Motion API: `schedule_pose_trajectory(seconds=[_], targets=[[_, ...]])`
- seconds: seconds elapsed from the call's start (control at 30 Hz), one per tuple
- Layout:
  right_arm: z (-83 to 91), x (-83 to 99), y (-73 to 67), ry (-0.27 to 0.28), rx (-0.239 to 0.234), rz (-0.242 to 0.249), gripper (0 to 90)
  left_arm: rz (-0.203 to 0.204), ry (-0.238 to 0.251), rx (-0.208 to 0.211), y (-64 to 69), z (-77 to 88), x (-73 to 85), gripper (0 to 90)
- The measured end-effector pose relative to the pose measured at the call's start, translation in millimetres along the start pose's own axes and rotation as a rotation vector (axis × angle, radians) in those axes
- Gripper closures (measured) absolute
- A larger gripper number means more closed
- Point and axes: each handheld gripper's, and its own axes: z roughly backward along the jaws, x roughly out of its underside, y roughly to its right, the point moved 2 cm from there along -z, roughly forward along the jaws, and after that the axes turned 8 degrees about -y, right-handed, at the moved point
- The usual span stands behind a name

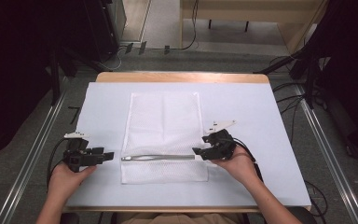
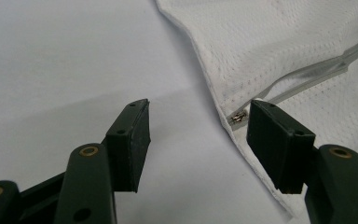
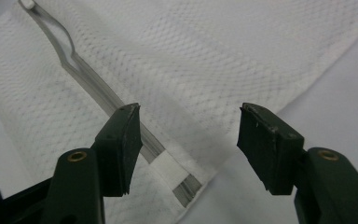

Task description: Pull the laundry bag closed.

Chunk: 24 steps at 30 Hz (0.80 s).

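A flat white mesh bag [image 1: 163, 135] lies in the middle of the frame, its long side running up and down. Its grey zipper [image 1: 158, 157] runs left to right, maybe partly open. The left gripper [image 1: 106, 155] and right gripper [image 1: 196, 151] gape wide, holding nothing.

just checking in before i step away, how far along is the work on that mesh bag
Early stage. Done: the white mesh bag lies flat on the table cover. In hand: nothing gripped; the left claw waits open by the zip pull, the right claw open at the zipper's other end. Left: gripping the bag and working the zipper.
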Motion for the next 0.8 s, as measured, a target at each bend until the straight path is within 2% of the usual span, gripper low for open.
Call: schedule_pose_trajectory(seconds=[0.17,0.23,0.3,0.47,0.53,0.67,0.8], targets=[[-5.7,-4.7,-9.4,-0.004,-0.021,0.038,42.7,0.0,0.001,0.005,0.8,1.6,2.9,40.0],[-6.6,-5.5,-11.9,-0.005,-0.025,0.039,43.6,-0.002,0.005,0.007,2.1,2.3,3.8,40.0],[-8.9,-8.3,-16.5,-0.006,-0.039,0.057,45.1,-0.014,0.012,0.007,4.4,2.4,5.1,40.1],[-10.8,-13.2,-19.1,0.024,-0.057,0.067,49.0,-0.015,0.009,0.008,6.2,1.7,5.4,40.6],[-10.2,-16.7,-22.0,0.046,-0.05,0.098,50.2,-0.012,0.008,0.005,6.9,1.3,5.5,40.9],[-10.0,-24.4,-25.0,0.033,-0.059,0.073,50.4,-0.016,0.01,0.004,9.7,1.4,6.4,41.3],[-12.9,-34.1,-31.3,0.031,-0.069,0.093,53.6,-0.017,0.01,0.01,11.1,0.5,6.3,41.5]])
